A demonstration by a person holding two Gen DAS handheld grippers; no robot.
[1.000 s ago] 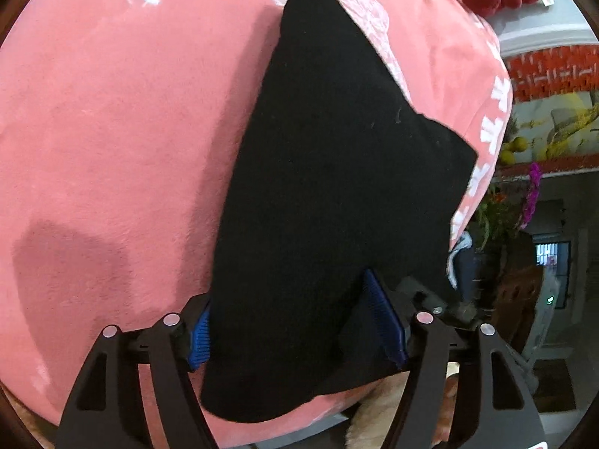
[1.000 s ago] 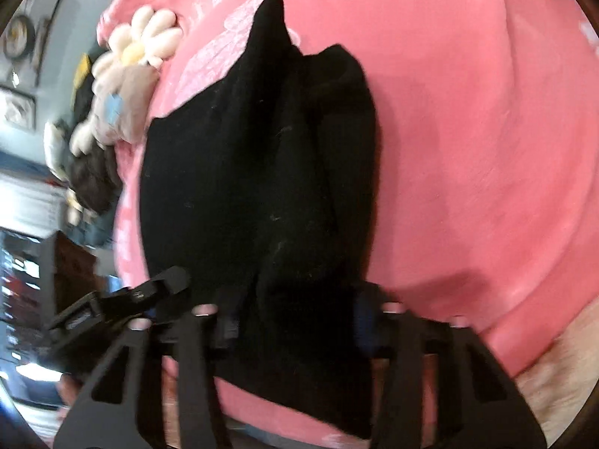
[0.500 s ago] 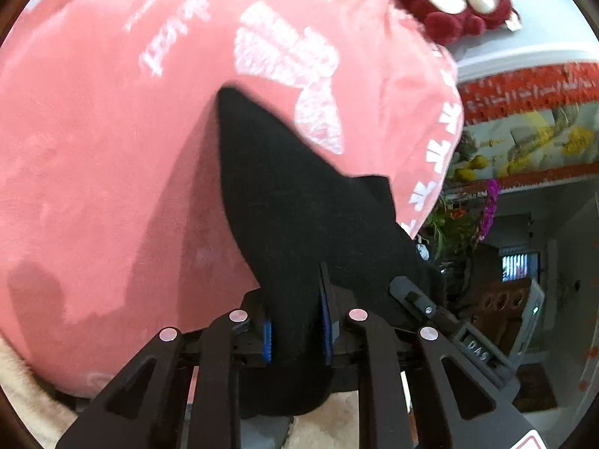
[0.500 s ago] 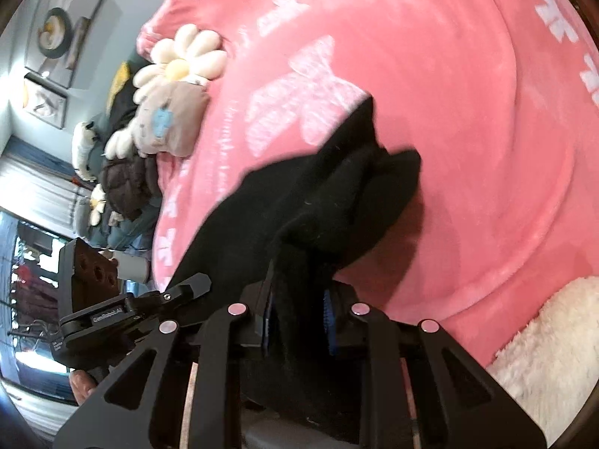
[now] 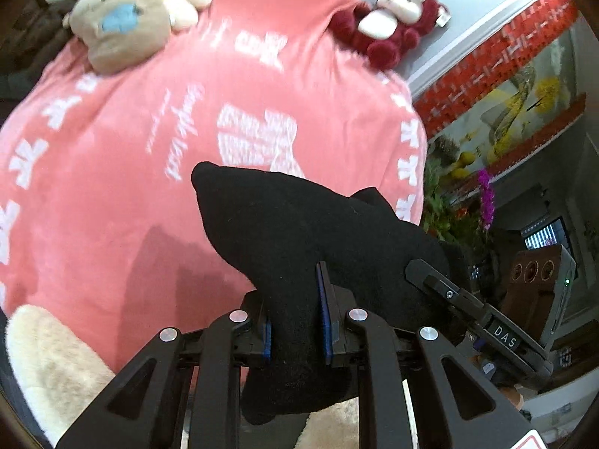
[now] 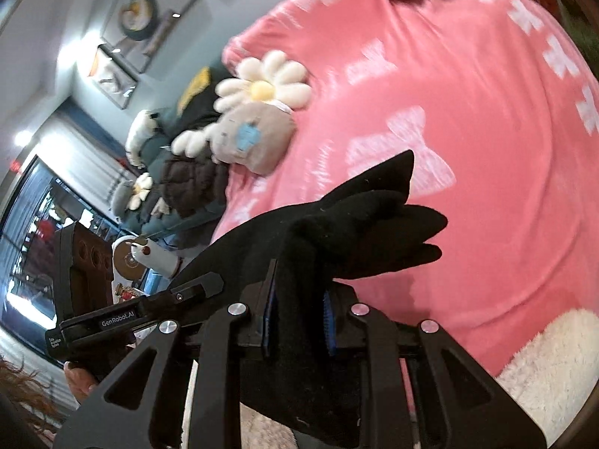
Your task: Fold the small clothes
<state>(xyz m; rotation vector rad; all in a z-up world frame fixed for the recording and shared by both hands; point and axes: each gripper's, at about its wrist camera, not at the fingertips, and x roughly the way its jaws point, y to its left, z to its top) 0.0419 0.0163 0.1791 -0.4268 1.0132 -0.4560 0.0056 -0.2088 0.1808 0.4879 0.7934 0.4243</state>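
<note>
A small black garment (image 5: 299, 239) hangs between my two grippers, lifted above the pink blanket (image 5: 112, 172). My left gripper (image 5: 294, 318) is shut on one edge of it, blue pads pinching the cloth. My right gripper (image 6: 297, 310) is shut on another edge of the same black garment (image 6: 355, 232). Each gripper shows in the other's view: the right one at the left wrist view's right (image 5: 468, 307), the left one at the right wrist view's left (image 6: 142, 310). The garment's far corners point away, bunched in folds.
The pink blanket (image 6: 468, 131) with white print covers the surface. A beige plush with a daisy (image 5: 119, 26) and a dark red plush (image 5: 389, 26) lie at its far edge. A cream fluffy rug (image 5: 52, 355) lies below. Dark cushions (image 6: 187, 172) lie beyond the blanket.
Both grippers closed on the black garment and lifted it off the blanket. It was lying flat; now it hangs bunched between them, and more of the room shows.
</note>
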